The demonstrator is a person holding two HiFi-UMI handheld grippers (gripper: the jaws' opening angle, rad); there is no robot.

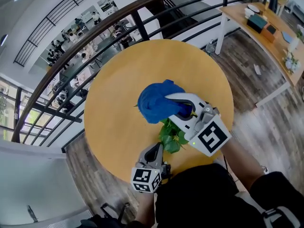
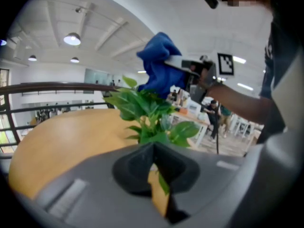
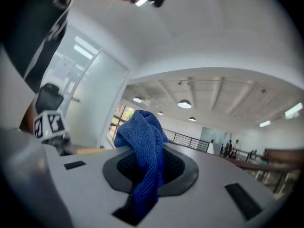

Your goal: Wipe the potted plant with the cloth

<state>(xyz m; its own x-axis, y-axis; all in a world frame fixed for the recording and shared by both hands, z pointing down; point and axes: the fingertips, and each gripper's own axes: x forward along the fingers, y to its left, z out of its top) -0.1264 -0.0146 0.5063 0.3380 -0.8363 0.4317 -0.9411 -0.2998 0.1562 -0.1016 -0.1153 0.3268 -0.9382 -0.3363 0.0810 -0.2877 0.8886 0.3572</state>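
Mostly table (image 1: 114, 127): round, tan wood, fills the frame centre in the head view. Dark railing (image 1: 90, 39) curves round its upper-left side, with a lower hall and people beyond it at upper left. Wood floor (image 1: 247, 70) to the right. Long desk (image 1: 237, 18) with white legs at upper right, small items on top, well apart from the table. Person's dark clothing (image 1: 209, 194) blocks the table's lower edge at bottom centre.

Cloth (image 1: 154, 102): blue, bunched, at frame centre, over the top of the plant (image 1: 170, 136) and hiding part of it. Plant sits on the table's near side, just below the cloth. Only green leaves show; the pot is hidden under leaves and grippers.

Right gripper (image 1: 179, 109) reaches in from lower right, jaws clenched on the cloth. In its own view the cloth runs up through the pads and flops over them, blocking the view straight ahead.

Left gripper (image 1: 156, 150) at bottom centre, tip right at the plant's lower-left edge, jaws pressed together. In its own view a sliver of leaf shows at the seam below the pads; pinched or just behind, cannot tell. There the leaves rise right in front, with the cloth and right gripper above them at upper centre.
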